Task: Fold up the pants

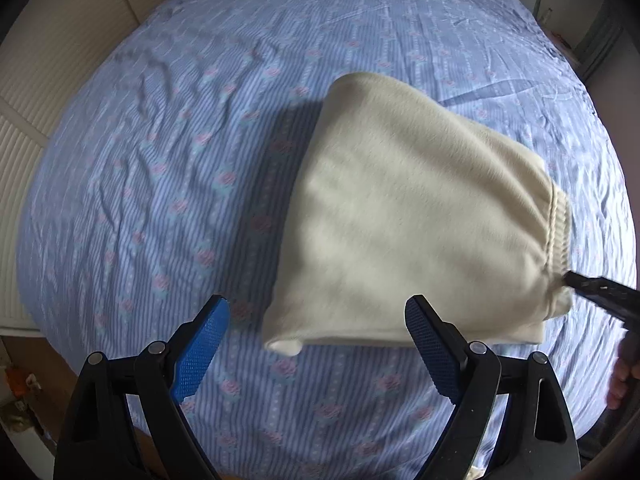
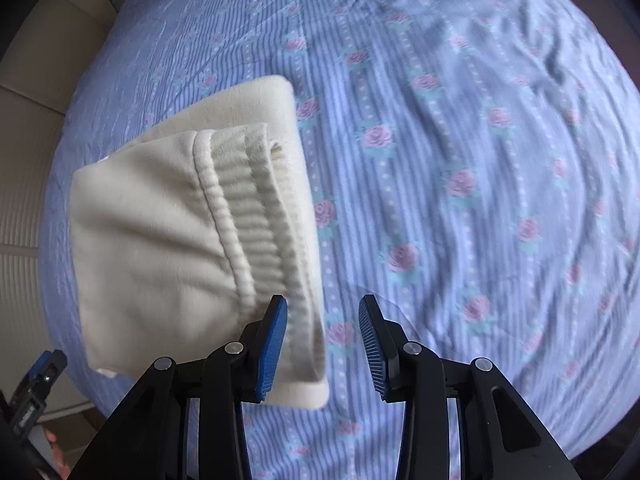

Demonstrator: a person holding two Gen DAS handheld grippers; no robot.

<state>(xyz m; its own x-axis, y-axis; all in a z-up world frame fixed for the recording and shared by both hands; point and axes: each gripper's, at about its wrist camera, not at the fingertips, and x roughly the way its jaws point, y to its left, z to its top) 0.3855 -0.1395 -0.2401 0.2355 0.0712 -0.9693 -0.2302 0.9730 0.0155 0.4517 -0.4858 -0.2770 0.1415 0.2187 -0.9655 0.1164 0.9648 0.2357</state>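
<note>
The cream fleece pants (image 1: pixel 400 216) lie folded into a thick bundle on the bed, with the ribbed waistband (image 2: pixel 256 220) on top at one end. My left gripper (image 1: pixel 318 312) hovers above the bundle's near edge, jaws wide open and nothing between them. My right gripper (image 2: pixel 323 312) stands open at the waistband end. Its left pad is over the cloth's edge and its right pad is over bare sheet, neither pressing on the fabric. In the left wrist view, the right gripper's fingers (image 1: pixel 600 292) reach the waistband corner from the right.
A blue striped sheet with pink roses (image 1: pixel 160 200) covers the bed, wrinkled at the far side. A cream ribbed panel (image 1: pixel 24 152) borders the bed on the left. A person's hand (image 1: pixel 624 376) shows at the right edge. The left gripper (image 2: pixel 44 364) shows at the lower left.
</note>
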